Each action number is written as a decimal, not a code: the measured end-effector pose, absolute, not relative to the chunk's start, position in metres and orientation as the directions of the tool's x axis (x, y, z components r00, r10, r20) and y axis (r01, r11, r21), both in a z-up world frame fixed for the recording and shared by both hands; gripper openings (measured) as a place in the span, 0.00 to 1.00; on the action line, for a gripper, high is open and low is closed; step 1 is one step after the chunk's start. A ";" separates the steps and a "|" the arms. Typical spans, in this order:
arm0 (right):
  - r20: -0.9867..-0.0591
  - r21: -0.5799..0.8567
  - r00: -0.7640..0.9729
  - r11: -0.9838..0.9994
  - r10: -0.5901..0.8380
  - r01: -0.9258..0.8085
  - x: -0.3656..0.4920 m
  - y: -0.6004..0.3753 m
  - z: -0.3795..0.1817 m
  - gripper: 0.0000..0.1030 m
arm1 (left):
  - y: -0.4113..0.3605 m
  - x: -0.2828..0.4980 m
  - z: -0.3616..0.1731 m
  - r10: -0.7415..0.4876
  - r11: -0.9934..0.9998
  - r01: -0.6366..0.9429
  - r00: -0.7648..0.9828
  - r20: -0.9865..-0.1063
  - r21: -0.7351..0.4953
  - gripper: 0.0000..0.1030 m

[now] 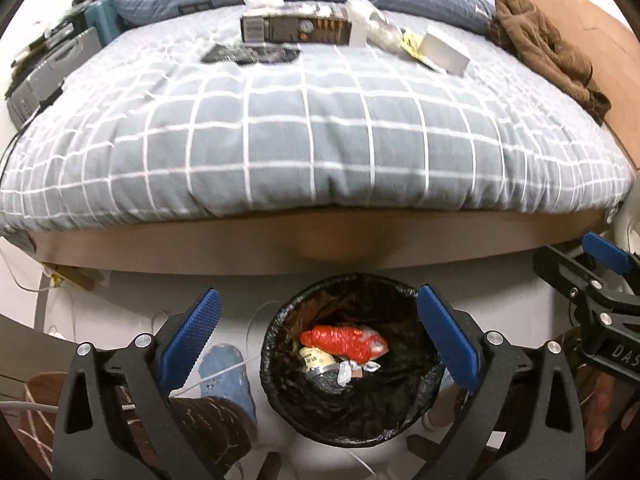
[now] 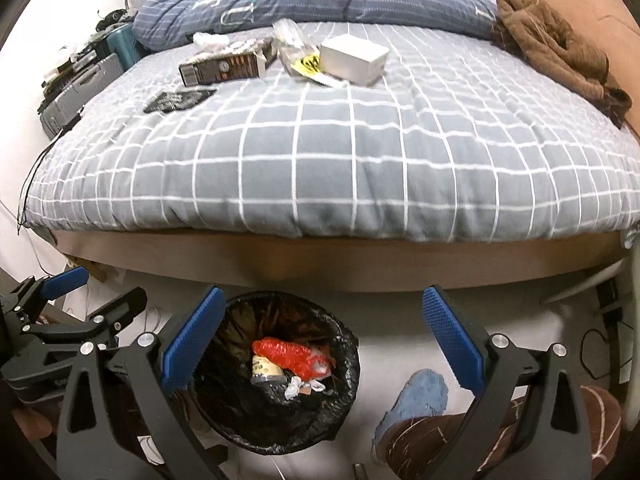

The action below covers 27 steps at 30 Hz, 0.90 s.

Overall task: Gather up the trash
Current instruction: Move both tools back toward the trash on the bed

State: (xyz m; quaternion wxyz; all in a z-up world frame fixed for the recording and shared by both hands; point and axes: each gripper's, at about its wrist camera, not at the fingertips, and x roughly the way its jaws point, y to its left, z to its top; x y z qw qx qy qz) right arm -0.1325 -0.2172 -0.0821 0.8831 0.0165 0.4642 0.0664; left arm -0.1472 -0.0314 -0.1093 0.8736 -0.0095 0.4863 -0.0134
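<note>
One lined bin (image 1: 352,364), red wrapper (image 1: 344,341) inside

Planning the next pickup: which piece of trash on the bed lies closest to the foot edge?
The flat black packet; the brown carton and white box lie farther back.

Your left gripper (image 1: 318,338) sits low in its frame, jaws spread wide and empty. Your right gripper (image 2: 324,340) matches it, tilted downward.

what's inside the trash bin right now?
In the trash bin: a red crumpled wrapper on top, a small labelled can and white paper scraps beneath. The black liner's folds hide anything deeper.
</note>
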 end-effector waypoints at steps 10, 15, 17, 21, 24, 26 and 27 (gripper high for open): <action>-0.776 0.082 0.615 0.989 0.140 -0.121 -0.123 -0.212 -0.045 0.92 | -0.024 -0.133 -0.070 -0.027 1.000 0.003 0.581 -0.813 -0.031 0.94; -0.754 0.078 0.642 0.989 0.139 -0.122 -0.114 -0.215 -0.026 0.92 | -0.017 -0.123 -0.050 -0.019 0.999 -0.010 0.605 -0.796 -0.032 0.94; -0.747 0.076 0.650 0.990 0.137 -0.121 -0.110 -0.216 -0.020 0.92 | -0.015 -0.119 -0.044 -0.016 0.999 -0.014 0.613 -0.790 -0.031 0.94; -0.732 0.076 0.668 0.990 0.138 -0.121 -0.101 -0.217 -0.007 0.92 | -0.011 -0.110 -0.032 -0.012 0.999 -0.018 0.626 -0.780 -0.030 0.94; -0.721 0.074 0.679 0.990 0.139 -0.124 -0.094 -0.217 0.001 0.92 | -0.009 -0.103 -0.023 -0.007 0.999 -0.020 0.638 -0.770 -0.025 0.94; -0.715 0.073 0.685 0.989 0.141 -0.127 -0.089 -0.216 0.006 0.92 | -0.007 -0.098 -0.018 -0.004 0.999 -0.023 0.644 -0.765 -0.025 0.94; -0.712 0.071 0.688 0.989 0.141 -0.129 -0.086 -0.215 0.008 0.92 | -0.005 -0.095 -0.015 -0.001 0.999 -0.026 0.649 -0.761 -0.024 0.94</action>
